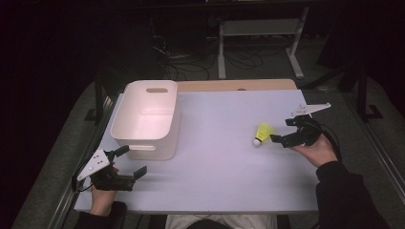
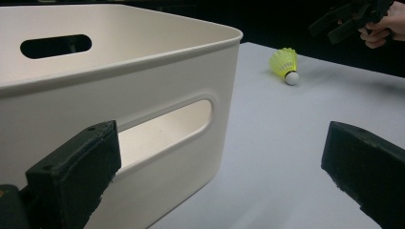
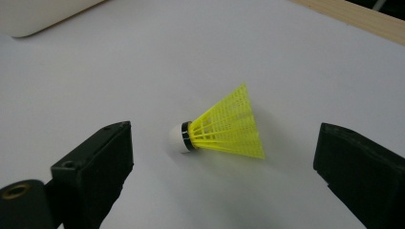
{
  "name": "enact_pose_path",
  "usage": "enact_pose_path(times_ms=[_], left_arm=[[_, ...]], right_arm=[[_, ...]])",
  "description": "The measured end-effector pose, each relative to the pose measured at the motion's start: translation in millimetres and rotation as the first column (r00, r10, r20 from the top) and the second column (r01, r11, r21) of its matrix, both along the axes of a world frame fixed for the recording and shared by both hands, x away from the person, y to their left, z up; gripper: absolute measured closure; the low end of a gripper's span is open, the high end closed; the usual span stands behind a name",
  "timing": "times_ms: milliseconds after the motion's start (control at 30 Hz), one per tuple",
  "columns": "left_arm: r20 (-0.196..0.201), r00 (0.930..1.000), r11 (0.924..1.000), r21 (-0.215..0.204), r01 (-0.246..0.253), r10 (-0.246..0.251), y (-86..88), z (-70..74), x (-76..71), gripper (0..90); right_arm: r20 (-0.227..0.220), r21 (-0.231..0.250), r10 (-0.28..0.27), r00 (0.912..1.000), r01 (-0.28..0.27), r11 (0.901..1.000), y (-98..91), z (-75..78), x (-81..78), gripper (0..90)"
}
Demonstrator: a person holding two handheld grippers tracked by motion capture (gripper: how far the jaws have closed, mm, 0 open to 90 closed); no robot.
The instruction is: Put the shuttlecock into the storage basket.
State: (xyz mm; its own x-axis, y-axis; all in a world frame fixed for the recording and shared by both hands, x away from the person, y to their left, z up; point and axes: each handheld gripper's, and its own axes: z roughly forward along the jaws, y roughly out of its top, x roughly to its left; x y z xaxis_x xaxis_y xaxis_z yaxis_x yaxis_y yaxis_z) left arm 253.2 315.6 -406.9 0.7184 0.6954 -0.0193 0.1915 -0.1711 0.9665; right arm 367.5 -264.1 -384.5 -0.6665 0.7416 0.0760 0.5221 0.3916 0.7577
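Shuttlecock [image 3: 219, 128] on side — cork toward person, skirt away.

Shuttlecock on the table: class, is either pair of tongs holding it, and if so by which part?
Nothing is held. The shuttlecock lies on the table between the open right tongs, untouched. The left tongs are open beside the bin.

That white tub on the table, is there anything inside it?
The white tub looks empty: the high view shows its bare pale floor. The strip just behind its near wall is hidden. The yellow shuttlecock lies outside on the table, before the right tongs.
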Motion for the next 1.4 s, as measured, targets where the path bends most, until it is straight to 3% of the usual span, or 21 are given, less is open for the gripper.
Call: enact_pose_path(times_ms=[233, 400, 667, 900, 967, 1233, 1400], left_arm=[[0.000, 1.0000, 1.0000, 0.001, 0.001, -0.001, 0.0, 0.0, -0.1, 0.0], [-0.002, 1.0000, 1.0000, 0.001, 0.002, -0.002, -0.2, -0.2, -0.1, 0.0], [-0.001, 1.0000, 1.0000, 0.001, 0.003, -0.003, -0.1, -0.1, -0.2, 0.0], [-0.001, 1.0000, 1.0000, -0.001, 0.003, -0.003, -0.1, -0.1, -0.3, 0.0], [-0.001, 1.0000, 1.0000, -0.001, 0.004, -0.004, -0.1, -0.1, -0.4, 0.0], [0.000, 1.0000, 1.0000, -0.001, 0.004, -0.004, -0.1, 0.0, -0.3, 0.0], [0.000, 1.0000, 1.0000, 0.000, 0.004, -0.004, -0.1, 0.0, -0.3, 0.0]], right_arm=[[-0.017, 0.002, -0.005, 0.9998, 0.005, 1.0000, -4.1, -4.1, 6.2, 13.1], [-0.020, -0.024, -0.009, 0.9998, 0.008, 0.9997, -4.7, -7.4, 8.8, 21.6], [-0.042, -0.046, 0.006, 0.9991, -0.008, 0.9989, -5.8, -12.5, 12.5, 42.9], [-0.060, -0.040, 0.008, 0.9981, -0.010, 0.9991, -6.9, -14.0, 15.5, 71.2], [-0.067, -0.045, 0.000, 0.9977, -0.003, 0.9990, -7.3, -15.1, 17.0, 75.5], [-0.098, -0.055, -0.043, 0.9943, 0.038, 0.9978, -10.2, -19.8, 21.4, 87.3], [-0.110, -0.047, -0.086, 0.9902, 0.081, 0.9956, -11.6, -22.7, 25.6, 88.5]])
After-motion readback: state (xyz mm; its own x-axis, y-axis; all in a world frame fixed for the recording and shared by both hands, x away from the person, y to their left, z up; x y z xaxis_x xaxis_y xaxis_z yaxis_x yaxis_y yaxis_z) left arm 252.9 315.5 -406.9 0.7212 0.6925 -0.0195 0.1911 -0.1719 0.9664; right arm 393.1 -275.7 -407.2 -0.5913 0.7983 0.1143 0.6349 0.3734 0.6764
